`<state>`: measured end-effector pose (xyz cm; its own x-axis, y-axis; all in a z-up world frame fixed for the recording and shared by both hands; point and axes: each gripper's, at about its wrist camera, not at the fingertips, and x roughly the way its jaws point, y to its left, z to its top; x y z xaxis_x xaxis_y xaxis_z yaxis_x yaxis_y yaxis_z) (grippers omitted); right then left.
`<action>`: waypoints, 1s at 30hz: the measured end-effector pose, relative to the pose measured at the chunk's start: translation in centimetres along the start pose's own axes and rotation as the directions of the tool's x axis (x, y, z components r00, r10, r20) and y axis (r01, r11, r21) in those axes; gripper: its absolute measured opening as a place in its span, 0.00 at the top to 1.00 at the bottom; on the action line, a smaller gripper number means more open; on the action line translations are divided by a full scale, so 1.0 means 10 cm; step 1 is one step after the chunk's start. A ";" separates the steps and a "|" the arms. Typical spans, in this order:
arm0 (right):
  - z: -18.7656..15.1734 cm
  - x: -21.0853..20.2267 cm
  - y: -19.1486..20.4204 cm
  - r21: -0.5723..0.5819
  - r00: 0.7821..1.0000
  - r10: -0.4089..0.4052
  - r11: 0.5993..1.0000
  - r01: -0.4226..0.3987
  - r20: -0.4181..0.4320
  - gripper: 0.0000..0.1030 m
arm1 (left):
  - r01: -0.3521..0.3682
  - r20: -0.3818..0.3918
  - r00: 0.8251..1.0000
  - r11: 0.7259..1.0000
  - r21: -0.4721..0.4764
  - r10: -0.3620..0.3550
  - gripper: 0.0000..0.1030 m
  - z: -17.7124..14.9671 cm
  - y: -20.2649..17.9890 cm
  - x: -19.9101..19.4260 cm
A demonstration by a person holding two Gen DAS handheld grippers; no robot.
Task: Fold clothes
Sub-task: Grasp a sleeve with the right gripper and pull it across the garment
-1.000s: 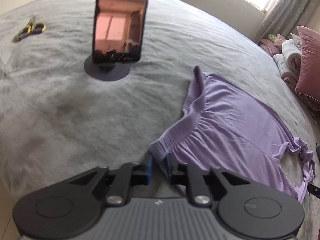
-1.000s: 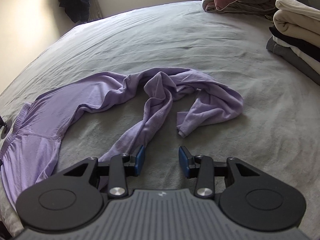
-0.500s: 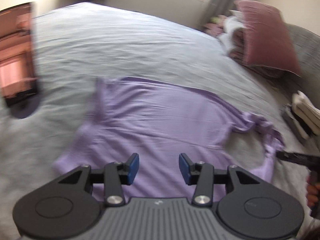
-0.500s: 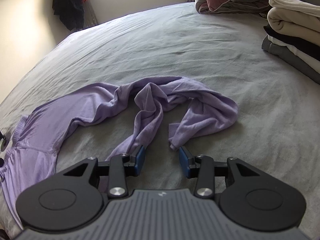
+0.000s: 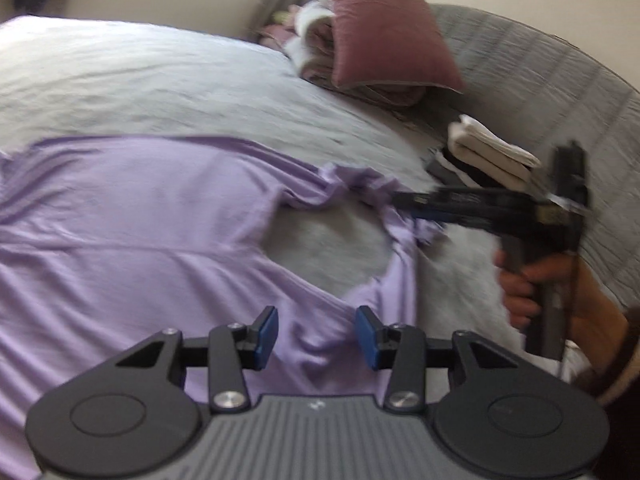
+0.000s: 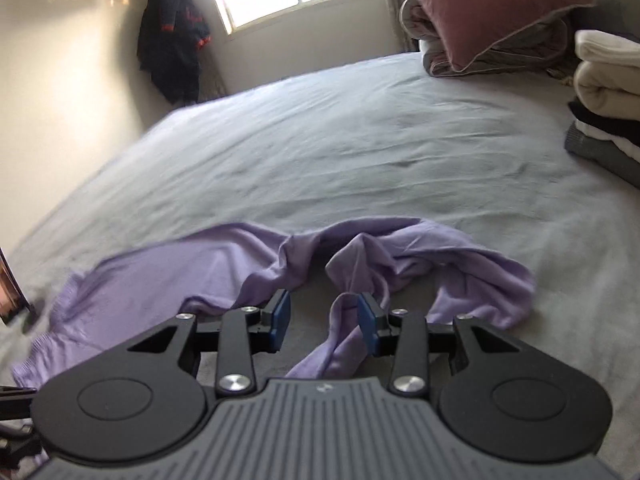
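A lilac garment (image 5: 140, 216) lies spread on the grey bed (image 5: 160, 80), its body flat and its long ends bunched at the right. My left gripper (image 5: 316, 336) is open low over the near edge of the garment, cloth between its blue pads. My right gripper (image 6: 323, 322) is open over the twisted lilac strips (image 6: 360, 264), one strip lying between the jaws beside the right pad. The right gripper (image 5: 404, 200) also shows in the left wrist view, its tip at the bunched cloth.
A stack of folded clothes (image 6: 604, 108) sits at the right of the bed. A maroon pillow (image 6: 492, 4) rests on bedding at the head. A dark jacket (image 6: 172, 44) hangs by the window. A phone on a stand (image 6: 10, 292) is at the left edge.
My left gripper let go of the waistband, opened and swung right across the garment. My right gripper moved forward and down onto the twisted strips, staying open.
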<state>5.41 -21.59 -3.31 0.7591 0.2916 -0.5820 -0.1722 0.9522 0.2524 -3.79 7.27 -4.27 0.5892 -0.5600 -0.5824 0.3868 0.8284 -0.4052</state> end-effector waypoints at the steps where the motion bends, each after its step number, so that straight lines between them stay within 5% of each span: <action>1: -0.01 0.05 0.03 -0.019 1.000 -0.015 1.000 0.015 -0.011 0.60 | 0.017 -0.013 1.000 1.000 0.009 -0.017 0.58 -0.03 -0.02 0.04; 3: -0.06 0.11 0.05 -0.050 0.999 -0.039 0.998 0.038 -0.029 0.70 | 0.035 -0.036 0.999 0.998 0.043 -0.033 0.58 -0.10 -0.08 0.10; 4: -0.08 0.14 0.05 -0.065 0.998 -0.052 0.997 0.049 -0.034 0.90 | 0.038 -0.042 0.998 0.997 0.062 -0.035 0.58 -0.13 -0.10 0.12; 5: -0.09 0.15 0.05 -0.075 0.997 -0.066 0.995 0.064 -0.031 0.97 | 0.040 -0.048 0.998 0.996 0.081 -0.036 0.58 -0.15 -0.12 0.14; 13: -0.01 -0.22 0.03 -0.016 0.993 -0.099 0.995 0.100 0.069 0.99 | 0.065 -0.051 0.997 0.985 0.161 -0.058 0.58 -0.22 -0.18 0.02; 30: -0.33 -1.34 0.16 -0.016 0.973 -0.229 0.973 0.229 0.013 0.99 | 0.111 -0.050 0.994 0.962 0.251 -0.102 0.57 -0.34 -0.40 -0.19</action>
<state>-7.10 -23.67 2.32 0.7866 0.0649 -0.6141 -0.0038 0.9949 0.1003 -8.87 5.02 -3.93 0.5108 -0.6414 -0.5724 0.6156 0.7377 -0.2772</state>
